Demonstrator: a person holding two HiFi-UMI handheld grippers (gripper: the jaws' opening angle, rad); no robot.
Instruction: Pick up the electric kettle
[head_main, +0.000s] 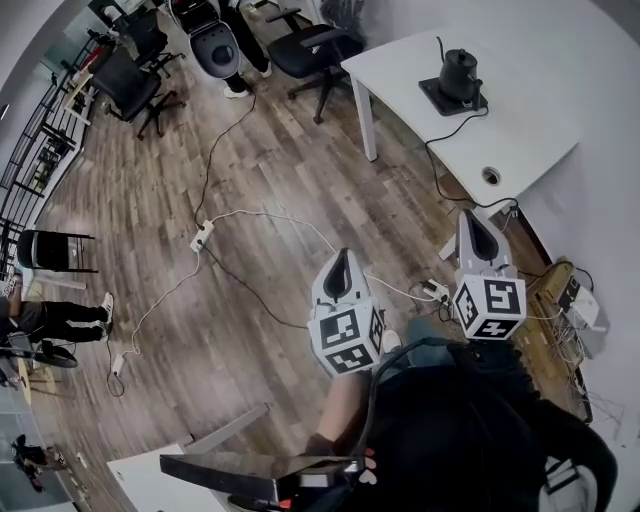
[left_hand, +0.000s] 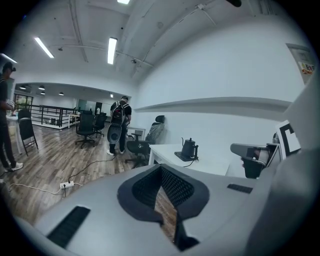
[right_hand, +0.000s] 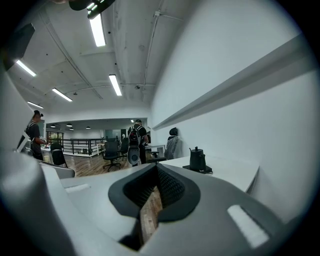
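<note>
Electric kettle (head_main: 459, 72): upright on its base (head_main: 438, 97), on the white counter (head_main: 560, 110); cord (head_main: 440, 152) trailing off the counter's edge.
My left claw (head_main: 342, 262), right claw (head_main: 478, 228): both fully closed, empty, well short of the counter.
Risk, as I judge it: arriving closed, I'd knock the kettle over.
</note>
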